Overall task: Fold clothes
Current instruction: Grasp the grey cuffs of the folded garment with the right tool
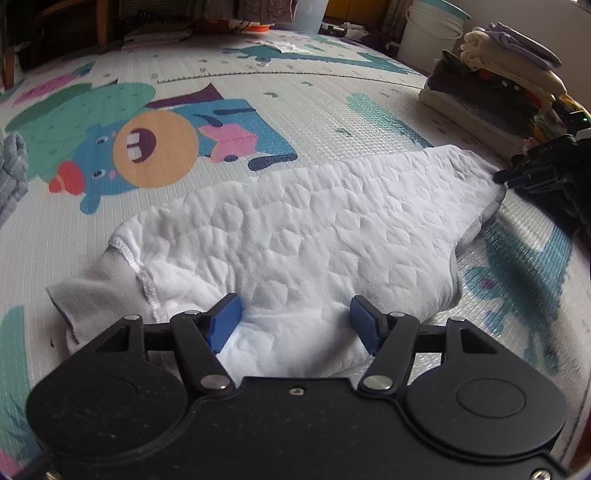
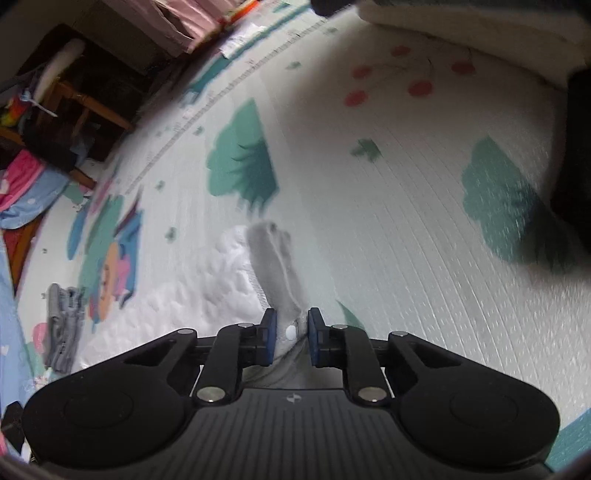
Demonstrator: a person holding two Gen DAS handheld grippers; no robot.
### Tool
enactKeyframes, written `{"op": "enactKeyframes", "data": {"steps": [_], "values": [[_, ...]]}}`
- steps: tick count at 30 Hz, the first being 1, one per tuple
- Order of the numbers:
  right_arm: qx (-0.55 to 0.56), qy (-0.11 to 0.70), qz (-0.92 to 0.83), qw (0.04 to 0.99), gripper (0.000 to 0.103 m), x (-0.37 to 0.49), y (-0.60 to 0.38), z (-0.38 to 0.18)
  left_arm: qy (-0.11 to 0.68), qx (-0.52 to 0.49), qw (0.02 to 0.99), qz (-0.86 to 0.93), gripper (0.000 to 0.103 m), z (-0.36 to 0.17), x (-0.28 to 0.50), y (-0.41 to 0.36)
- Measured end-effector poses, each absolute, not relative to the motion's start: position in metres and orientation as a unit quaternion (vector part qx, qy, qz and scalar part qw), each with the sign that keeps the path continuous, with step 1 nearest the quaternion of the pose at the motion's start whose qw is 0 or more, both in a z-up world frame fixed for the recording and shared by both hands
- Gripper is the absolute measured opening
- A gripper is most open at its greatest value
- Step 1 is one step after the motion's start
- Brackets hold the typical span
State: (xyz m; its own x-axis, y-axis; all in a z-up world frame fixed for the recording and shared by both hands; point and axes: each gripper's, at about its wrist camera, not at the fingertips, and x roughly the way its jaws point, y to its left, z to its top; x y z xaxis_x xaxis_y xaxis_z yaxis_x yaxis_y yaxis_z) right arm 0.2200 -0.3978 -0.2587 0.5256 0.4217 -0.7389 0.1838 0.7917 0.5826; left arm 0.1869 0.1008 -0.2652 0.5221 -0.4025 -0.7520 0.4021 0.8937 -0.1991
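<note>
A white quilted garment (image 1: 314,229) with grey trim lies flat on the cartoon play mat (image 1: 314,107). My left gripper (image 1: 294,323) stands open at its near edge, and a bulge of white cloth sits between the blue pads without being pinched. My right gripper (image 2: 291,332) is shut on a grey strip of the garment (image 2: 273,258), with a white snap button showing between the pads. The white quilted body (image 2: 192,295) spreads to the left of that strip. In the left wrist view the right gripper (image 1: 506,179) sits at the garment's far right corner.
A stack of folded clothes (image 1: 498,85) stands at the mat's right edge, with a white bucket (image 1: 432,33) behind it. A crumpled grey garment (image 1: 13,173) lies at the left, also seen as the grey heap (image 2: 62,321). Wooden furniture (image 2: 81,107) borders the mat.
</note>
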Motion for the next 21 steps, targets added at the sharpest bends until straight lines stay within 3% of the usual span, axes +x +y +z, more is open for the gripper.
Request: {"op": "enactKeyframes", "data": {"steps": [8,11,13,21], "values": [[0.251,0.494,0.055,0.831,0.022,0.223,-0.422,-0.236,0.447,-0.025,0.851,-0.275,0.064,-0.264,0.17,0.072],[0.303,0.496,0.028,0.814,0.035,0.215,-0.433,-0.254,0.448,-0.026,0.851,-0.273,0.064,-0.264,0.171,0.074],[0.354,0.49,0.01,0.796,0.058,0.205,-0.439,-0.264,0.448,-0.021,0.85,-0.274,0.064,-0.263,0.172,0.076],[0.445,0.475,0.017,0.759,0.059,0.189,-0.439,-0.286,0.444,-0.054,0.852,-0.271,0.064,-0.259,0.167,0.088]]}}
